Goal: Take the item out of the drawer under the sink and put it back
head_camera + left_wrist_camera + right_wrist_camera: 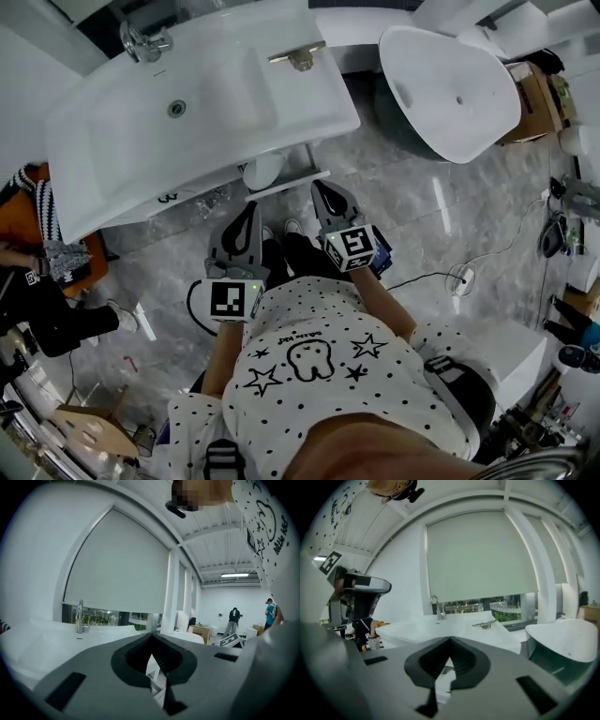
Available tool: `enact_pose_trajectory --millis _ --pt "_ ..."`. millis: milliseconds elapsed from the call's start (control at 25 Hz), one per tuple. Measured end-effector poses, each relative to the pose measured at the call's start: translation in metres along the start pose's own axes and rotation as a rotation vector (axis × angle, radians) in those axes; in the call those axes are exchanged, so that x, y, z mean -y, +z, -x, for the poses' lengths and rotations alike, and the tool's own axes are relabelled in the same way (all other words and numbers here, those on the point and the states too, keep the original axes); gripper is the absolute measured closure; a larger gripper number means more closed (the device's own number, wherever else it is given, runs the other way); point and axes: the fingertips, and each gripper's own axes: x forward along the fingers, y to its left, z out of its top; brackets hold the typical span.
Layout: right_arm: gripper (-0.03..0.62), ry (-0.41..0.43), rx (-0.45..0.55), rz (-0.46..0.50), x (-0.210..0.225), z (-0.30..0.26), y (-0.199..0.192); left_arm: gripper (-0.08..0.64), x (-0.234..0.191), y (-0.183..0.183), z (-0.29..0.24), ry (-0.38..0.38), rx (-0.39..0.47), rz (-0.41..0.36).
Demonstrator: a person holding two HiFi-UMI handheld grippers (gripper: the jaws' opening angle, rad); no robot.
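Observation:
The white sink (197,103) with its chrome tap (145,39) stands ahead of me, and the grey marble floor lies below it. Under its front edge I see a white rail (286,185) and a round white part (262,172); I cannot make out a drawer or an item. My left gripper (251,211) and right gripper (322,190) are held close to my body and point at the sink's underside. Both are shut with nothing between the jaws. The left gripper view shows its tips (151,638) meeting below the tap (80,616). The right gripper's tips (450,641) also meet.
A white tub (450,89) stands to the right of the sink, with a cardboard box (534,103) behind it. A cable (450,277) runs over the floor on the right. A person (37,291) sits low at the left. Two people (233,618) stand far off.

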Motion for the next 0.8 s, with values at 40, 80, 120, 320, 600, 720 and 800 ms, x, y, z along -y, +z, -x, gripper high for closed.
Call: enact_pose_trajectory --millis 40,80,120,320,600,720,800 --pt "0.580 -0.001 0.016 -0.006 -0.001 0.005 0.008 0.555 0.001 0.006 0.001 -0.001 0.015 -0.002" --pt "0.580 -0.001 0.033 -0.008 -0.001 0.009 0.017 0.555 0.002 0.012 0.002 -0.001 0.028 -0.004" --pt "0.580 0.002 0.052 -0.008 -0.002 0.013 0.026 0.555 0.003 0.018 0.002 0.000 0.040 -0.008" --pt "0.580 0.018 0.156 0.008 -0.003 0.028 0.073 0.555 0.006 0.037 0.007 0.014 0.085 -0.036" --pt "0.580 0.029 0.251 -0.005 -0.011 0.048 0.112 0.555 0.004 0.046 0.018 0.028 0.106 -0.043" --pt "0.580 0.038 0.271 0.011 -0.013 0.053 0.117 0.555 0.001 0.050 0.022 0.050 0.118 -0.052" --pt "0.580 0.040 0.278 0.007 -0.014 0.058 0.119 0.555 -0.001 0.052 0.024 0.064 0.120 -0.060"
